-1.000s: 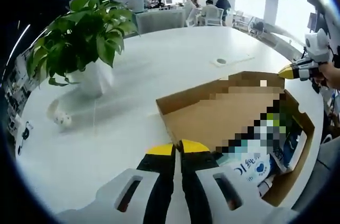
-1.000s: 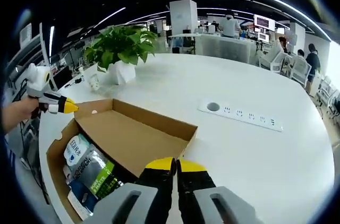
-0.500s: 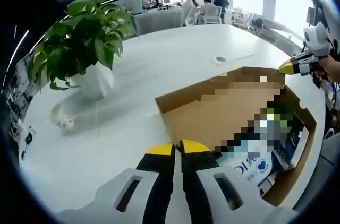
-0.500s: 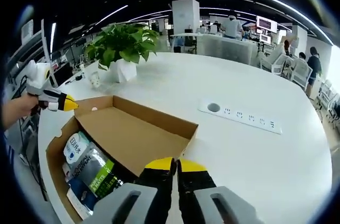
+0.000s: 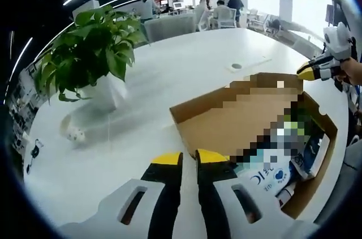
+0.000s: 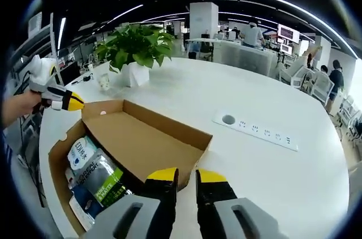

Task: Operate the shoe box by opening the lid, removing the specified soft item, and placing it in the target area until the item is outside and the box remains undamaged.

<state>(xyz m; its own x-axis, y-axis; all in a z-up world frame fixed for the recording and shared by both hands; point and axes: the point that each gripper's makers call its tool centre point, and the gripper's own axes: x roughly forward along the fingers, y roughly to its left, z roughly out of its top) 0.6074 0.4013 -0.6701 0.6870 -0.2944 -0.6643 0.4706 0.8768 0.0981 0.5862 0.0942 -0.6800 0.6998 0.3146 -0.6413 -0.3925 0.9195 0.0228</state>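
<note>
Right gripper (image 6: pixel 186 174): yellow-tipped jaws now a little apart, nothing between them; half a second ago they were pressed together. Left gripper (image 5: pixel 189 158) likewise shows a narrow gap where the tips met before, empty too. Both hover over the near edge of the shoe box (image 6: pixel 144 137), one from each side; each shows in the other's view, (image 5: pixel 314 71) and (image 6: pixel 63 100). Jaws parting likely means getting ready to reach in for a pick; nothing gripped yet.

Box sits on the white table (image 6: pixel 271 159), lid (image 6: pixel 141 145) already folded open and lying flat. Inside: soft packs (image 6: pixel 93 176), white-and-blue and green-labelled, tucked at one end, still in the box. Same packs (image 5: pixel 277 174) partly blurred in the left gripper view. Potted plant (image 6: pixel 133 52) and a power strip (image 6: pixel 254 128) farther off on the table.
</note>
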